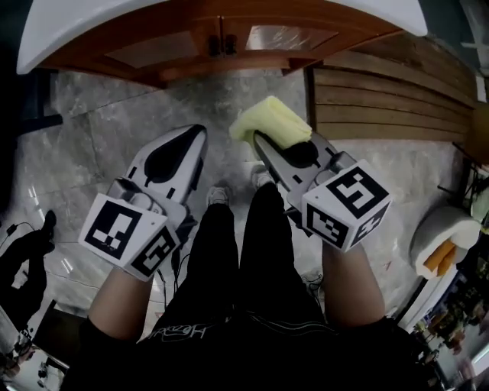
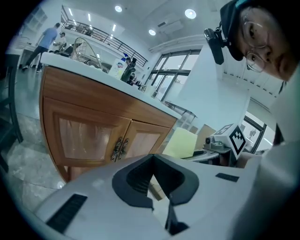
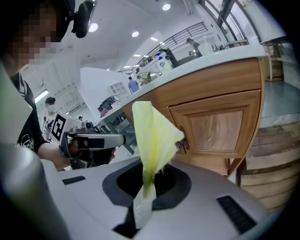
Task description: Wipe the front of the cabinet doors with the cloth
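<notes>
At the left, the left gripper [image 1: 195, 139] is held low over the grey stone floor [image 1: 92, 145]. Its fingers [image 2: 140, 199] are seen brought together, with nothing gripped between them. Ahead of both grippers, the wooden cabinet is seen under a white bench [image 1: 69, 23]. Its two cabinet doors [image 1: 157, 50] are shut, and dark metal handles [image 1: 221, 44] are set side by side where they meet. In the left gripper view the same doors [image 2: 89, 136] are shown with pale inset panels. Below, between the grippers, the person's legs [image 1: 244, 260] in black trousers are seen. To the right of centre, the right gripper [image 1: 261, 143] is raised towards the cabinet, and its fingers are clamped on the cloth [image 1: 273, 122]. This yellow cloth is bunched above the fingertips and is held short of the doors, with floor visible between them. In the right gripper view the cloth [image 3: 152, 136] stands upright from the fingers in front of the right-hand door [image 3: 220, 124]. At the far right, a slatted wooden panel [image 1: 382, 99] is seen beside the cabinet.
</notes>
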Available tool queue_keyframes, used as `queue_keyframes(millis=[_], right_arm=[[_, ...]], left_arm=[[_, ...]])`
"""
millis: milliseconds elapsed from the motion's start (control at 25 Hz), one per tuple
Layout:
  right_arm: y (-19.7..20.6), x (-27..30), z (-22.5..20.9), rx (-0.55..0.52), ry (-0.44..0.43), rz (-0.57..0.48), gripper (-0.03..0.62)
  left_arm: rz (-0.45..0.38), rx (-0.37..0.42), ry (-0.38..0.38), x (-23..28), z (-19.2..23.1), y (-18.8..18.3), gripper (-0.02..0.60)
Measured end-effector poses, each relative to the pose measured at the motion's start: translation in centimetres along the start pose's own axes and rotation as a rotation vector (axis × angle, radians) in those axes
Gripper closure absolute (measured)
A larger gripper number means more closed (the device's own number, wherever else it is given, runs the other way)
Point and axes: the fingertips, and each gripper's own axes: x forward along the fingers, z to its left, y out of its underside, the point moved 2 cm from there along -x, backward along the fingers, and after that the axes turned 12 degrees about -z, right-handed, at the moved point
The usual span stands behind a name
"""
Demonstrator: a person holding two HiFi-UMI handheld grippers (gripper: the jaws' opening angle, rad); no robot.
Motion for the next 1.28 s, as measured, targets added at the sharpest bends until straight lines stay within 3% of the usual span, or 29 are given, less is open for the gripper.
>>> queue_keyframes(millis=[200,440,760,960,1280], right_arm=[[0.8,2.2,-2.8,-0.068,-0.032,0.054,0.553],[-0.6,5.1,-5.3,-0.120,-0.072,0.080,0.553],[-2.6,8.3,-7.1,-0.185,-0.081,0.078,0.553],[-3.3,9.9,-7.5,-0.196,-0.102,0.089,0.553],[-3.5,11.8,-8.3,-0.264,-0.104,0.115,0.553]], left_arm=[[-0.012,-0.050,-0.091,1.4,2.1,3.0,0.575],[-0.040,-0.081,-0.168,2.6,3.3,3.4,0.575],[-0.059,-0.095,-0.219,3.7,3.1,3.2,0.575],[-0.064,-0.157,-0.240,3.9,2.9,3.5,0.575],[-0.068,-0.154,-0.280,3.7,3.1,3.7,0.575]])
